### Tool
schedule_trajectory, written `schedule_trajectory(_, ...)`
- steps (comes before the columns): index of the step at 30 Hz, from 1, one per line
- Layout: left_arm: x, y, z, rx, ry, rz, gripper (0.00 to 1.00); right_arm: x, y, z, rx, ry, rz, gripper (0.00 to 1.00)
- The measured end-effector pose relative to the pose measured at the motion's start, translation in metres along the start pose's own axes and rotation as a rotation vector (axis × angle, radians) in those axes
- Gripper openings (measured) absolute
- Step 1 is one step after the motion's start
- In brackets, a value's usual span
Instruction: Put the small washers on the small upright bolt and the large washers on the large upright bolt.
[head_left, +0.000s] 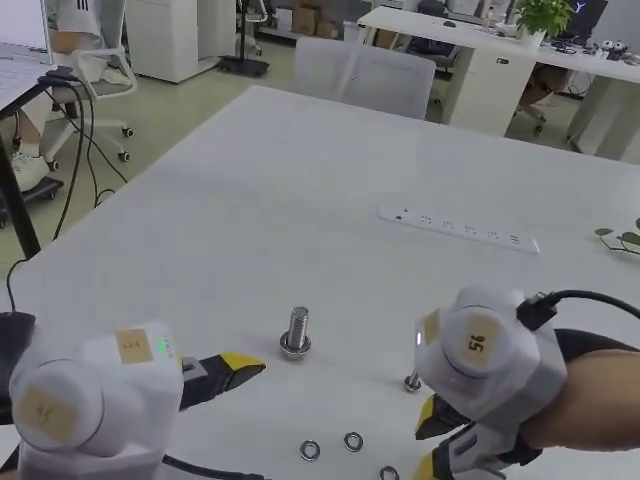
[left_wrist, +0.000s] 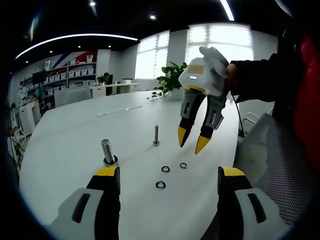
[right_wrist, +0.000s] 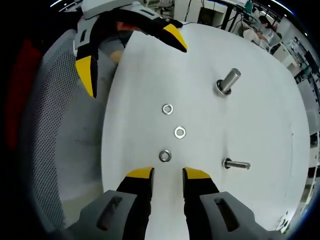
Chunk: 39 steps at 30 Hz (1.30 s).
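A large upright bolt (head_left: 296, 333) stands mid-table. To its right is a small upright bolt (head_left: 412, 381). Three small washers (head_left: 353, 441) lie flat in front of them near the table's front edge. My left gripper (head_left: 235, 370) is low at the left, jaws wide open and empty (left_wrist: 168, 172), facing the large bolt (left_wrist: 108, 151) and the washers (left_wrist: 165, 169). My right gripper (head_left: 438, 445) hovers just right of the washers, open with a narrow gap and nothing held (right_wrist: 168, 174). The nearest washer (right_wrist: 165, 156) lies just ahead of its tips, and the small bolt (right_wrist: 236, 163) is off to the side.
A white power strip (head_left: 458, 228) lies farther back on the white table (head_left: 300, 200). A grey chair (head_left: 365, 75) stands at the far edge. Green leaves (head_left: 625, 238) poke in at the right. Cables (head_left: 75, 150) hang at the left.
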<state>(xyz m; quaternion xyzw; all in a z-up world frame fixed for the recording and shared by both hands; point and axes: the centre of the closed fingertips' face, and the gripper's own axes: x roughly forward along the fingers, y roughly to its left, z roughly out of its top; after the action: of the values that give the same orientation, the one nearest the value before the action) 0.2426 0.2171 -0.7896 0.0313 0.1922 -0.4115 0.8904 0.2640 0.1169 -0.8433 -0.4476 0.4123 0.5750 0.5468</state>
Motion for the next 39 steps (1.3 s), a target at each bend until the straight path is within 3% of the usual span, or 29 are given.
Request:
schedule_trajectory(23, -0.003, 0.000, -0.001, -0.006, -0.005, 0.009, 0.79, 0.029, 0.005, 0.005, -0.006, 0.011, 0.054, 0.24)
schedule_trajectory(39, -0.003, 0.000, -0.001, -0.011, -0.012, 0.012, 0.78, 0.036, 0.004, 0.004, -0.049, 0.031, 0.031, 0.22)
